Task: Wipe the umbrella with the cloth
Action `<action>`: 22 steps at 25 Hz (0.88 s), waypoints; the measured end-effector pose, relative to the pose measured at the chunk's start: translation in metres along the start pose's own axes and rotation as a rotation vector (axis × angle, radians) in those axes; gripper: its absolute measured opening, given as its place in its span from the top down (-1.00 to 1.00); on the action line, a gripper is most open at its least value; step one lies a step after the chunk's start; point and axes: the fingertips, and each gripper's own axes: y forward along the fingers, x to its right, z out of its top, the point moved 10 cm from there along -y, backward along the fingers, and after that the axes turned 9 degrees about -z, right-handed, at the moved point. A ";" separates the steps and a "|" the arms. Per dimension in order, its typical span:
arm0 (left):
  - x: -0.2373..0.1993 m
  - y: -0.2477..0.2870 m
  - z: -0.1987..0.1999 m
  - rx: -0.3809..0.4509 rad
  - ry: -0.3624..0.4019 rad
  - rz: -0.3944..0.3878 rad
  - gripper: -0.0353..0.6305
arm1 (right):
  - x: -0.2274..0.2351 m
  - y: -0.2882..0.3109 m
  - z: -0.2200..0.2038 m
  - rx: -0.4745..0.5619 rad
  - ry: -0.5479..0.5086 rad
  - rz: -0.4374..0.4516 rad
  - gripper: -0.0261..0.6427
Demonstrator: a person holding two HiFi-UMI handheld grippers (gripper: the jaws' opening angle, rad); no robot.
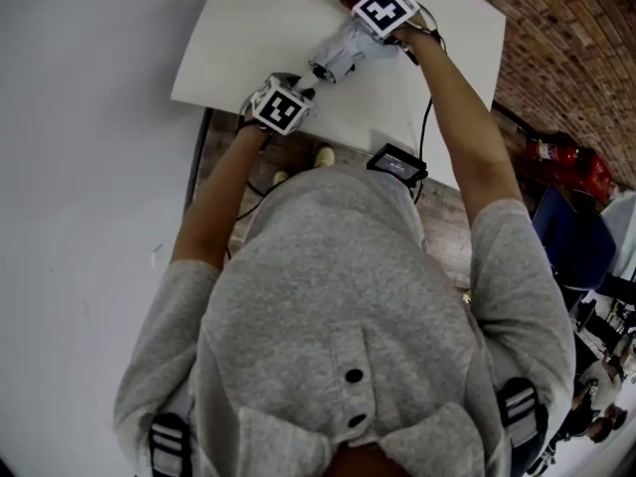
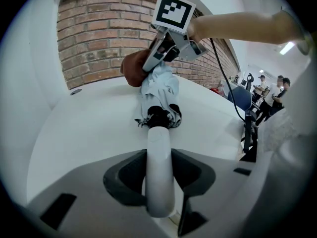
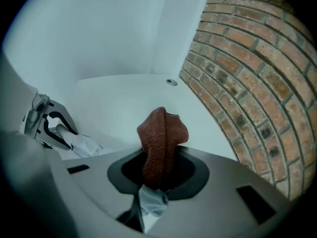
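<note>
The folded umbrella (image 1: 338,56) lies along the white table (image 1: 238,28) from centre toward upper right of the head view, its handle (image 2: 159,143) clamped by the left gripper (image 2: 159,185), while the right gripper (image 2: 152,62), pinching the brown cloth (image 3: 161,138), sits at its far end.

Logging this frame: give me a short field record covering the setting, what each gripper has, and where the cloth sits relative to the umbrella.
setting: white table beside a brick wall
umbrella: folded, pale blue, lying on the table
left gripper: closed on the umbrella's white handle
right gripper: closed on a brown cloth
cloth position: at the umbrella's end away from the handle, apparently against the fabric
task stage: wiping looks under way
</note>
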 end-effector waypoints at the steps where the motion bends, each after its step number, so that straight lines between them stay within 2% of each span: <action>1: -0.001 0.000 0.000 -0.002 0.001 0.002 0.43 | -0.005 0.002 0.002 -0.004 -0.004 0.021 0.65; 8: 0.000 0.000 0.002 -0.002 0.003 0.010 0.43 | -0.031 0.009 0.012 -0.063 -0.114 0.091 0.65; 22: -0.002 0.003 -0.004 0.003 0.008 0.009 0.43 | -0.058 0.012 0.017 -0.111 -0.143 0.142 0.65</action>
